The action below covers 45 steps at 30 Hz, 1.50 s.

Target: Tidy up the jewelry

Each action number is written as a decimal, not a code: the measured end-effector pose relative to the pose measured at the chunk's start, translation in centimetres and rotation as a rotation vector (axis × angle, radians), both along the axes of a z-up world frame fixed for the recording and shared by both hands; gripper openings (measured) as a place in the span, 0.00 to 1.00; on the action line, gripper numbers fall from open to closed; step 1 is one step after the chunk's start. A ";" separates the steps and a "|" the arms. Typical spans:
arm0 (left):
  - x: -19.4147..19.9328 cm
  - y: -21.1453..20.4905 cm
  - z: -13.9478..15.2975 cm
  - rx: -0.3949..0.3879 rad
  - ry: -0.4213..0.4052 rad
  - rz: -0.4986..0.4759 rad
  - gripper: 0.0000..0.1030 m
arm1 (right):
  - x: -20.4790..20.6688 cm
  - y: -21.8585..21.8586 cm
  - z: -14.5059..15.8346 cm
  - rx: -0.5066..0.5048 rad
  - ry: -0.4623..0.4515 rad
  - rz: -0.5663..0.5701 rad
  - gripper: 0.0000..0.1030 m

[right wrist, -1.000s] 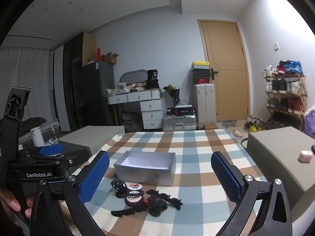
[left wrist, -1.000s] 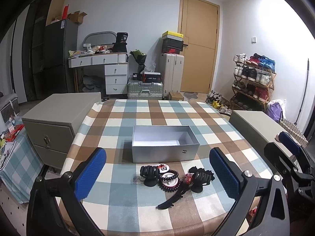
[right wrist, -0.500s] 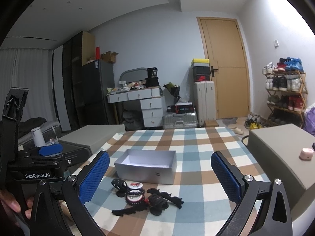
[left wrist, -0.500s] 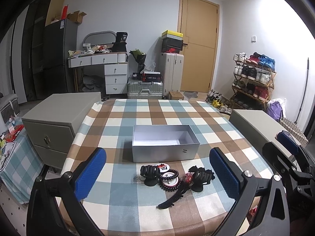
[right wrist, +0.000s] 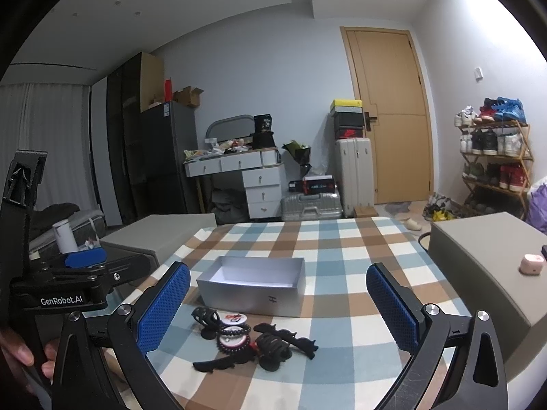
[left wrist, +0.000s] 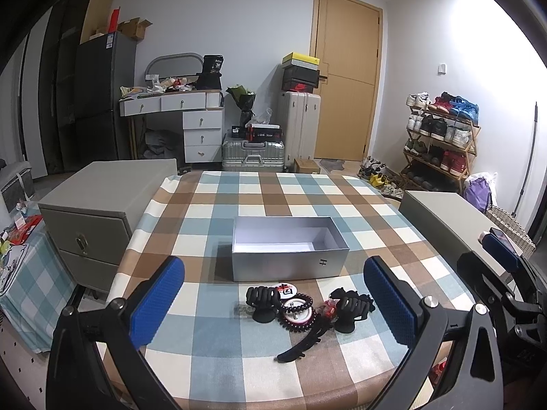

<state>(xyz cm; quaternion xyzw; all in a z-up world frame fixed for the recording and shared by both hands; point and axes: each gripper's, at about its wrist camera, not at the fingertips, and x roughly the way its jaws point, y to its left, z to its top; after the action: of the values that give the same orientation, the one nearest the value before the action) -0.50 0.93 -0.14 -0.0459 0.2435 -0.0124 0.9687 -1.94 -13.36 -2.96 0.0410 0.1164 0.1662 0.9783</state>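
Observation:
An open silver box (left wrist: 289, 251) (right wrist: 253, 287) stands empty in the middle of the checked tablecloth. In front of it lies a small heap of accessories: black claw clips (left wrist: 261, 299) (right wrist: 273, 346), a dark beaded bracelet (left wrist: 297, 311) (right wrist: 234, 336), round badges (left wrist: 286, 290) and a long black hair clip (left wrist: 304, 341) (right wrist: 222, 362). My left gripper (left wrist: 273, 300) hovers open above the near table edge, the heap between its blue pads. My right gripper (right wrist: 277, 311) is open too, held a little back from the heap. Neither holds anything.
Grey drawer units (left wrist: 99, 205) (right wrist: 485, 266) flank the table on both sides; a small pink case (right wrist: 531, 263) lies on the right one. The left gripper's body and a hand (right wrist: 20, 352) show at the right wrist view's left edge. Suitcases, a desk and a shoe rack stand behind.
The right wrist view has tilted slightly, so the table sits a bit lower in its frame. The left gripper and the objects have not moved.

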 end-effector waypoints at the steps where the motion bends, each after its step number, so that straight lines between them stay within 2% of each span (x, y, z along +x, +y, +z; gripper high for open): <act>1: 0.0 0.1 0.0 -0.003 0.000 0.001 0.99 | 0.0 0.0 0.0 0.001 0.001 -0.001 1.00; 11: 0.1 0.3 -0.4 -0.008 0.014 -0.004 0.99 | 0.1 -0.4 -0.4 0.012 0.013 0.013 1.00; 18: 1.0 0.4 -1.5 -0.036 0.051 -0.047 0.99 | 0.8 -0.3 -1.3 0.012 0.046 0.037 1.00; 26: 2.5 0.9 -3.5 -0.035 0.116 -0.040 0.99 | 3.6 0.4 -4.7 -0.013 0.189 0.075 1.00; 33: 4.0 1.4 -5.2 -0.032 0.165 -0.038 0.99 | 6.8 1.9 -8.9 -0.050 0.363 0.122 1.00; 35: 4.3 1.5 -5.7 -0.026 0.175 -0.042 0.99 | 7.5 2.3 -9.7 -0.052 0.400 0.143 0.97; 40: 5.0 2.3 -6.8 -0.043 0.212 -0.030 0.99 | 8.8 3.1 -10.7 -0.064 0.445 0.153 0.92; 45: 5.4 3.3 -7.7 -0.052 0.250 -0.013 0.99 | 9.6 3.8 -11.2 -0.081 0.460 0.148 0.83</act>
<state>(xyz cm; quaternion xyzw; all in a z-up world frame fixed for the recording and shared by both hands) 4.92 4.26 -7.87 -0.0706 0.3623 -0.0193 0.9292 7.62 -9.60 -14.11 0.0297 0.3452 0.2190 0.9121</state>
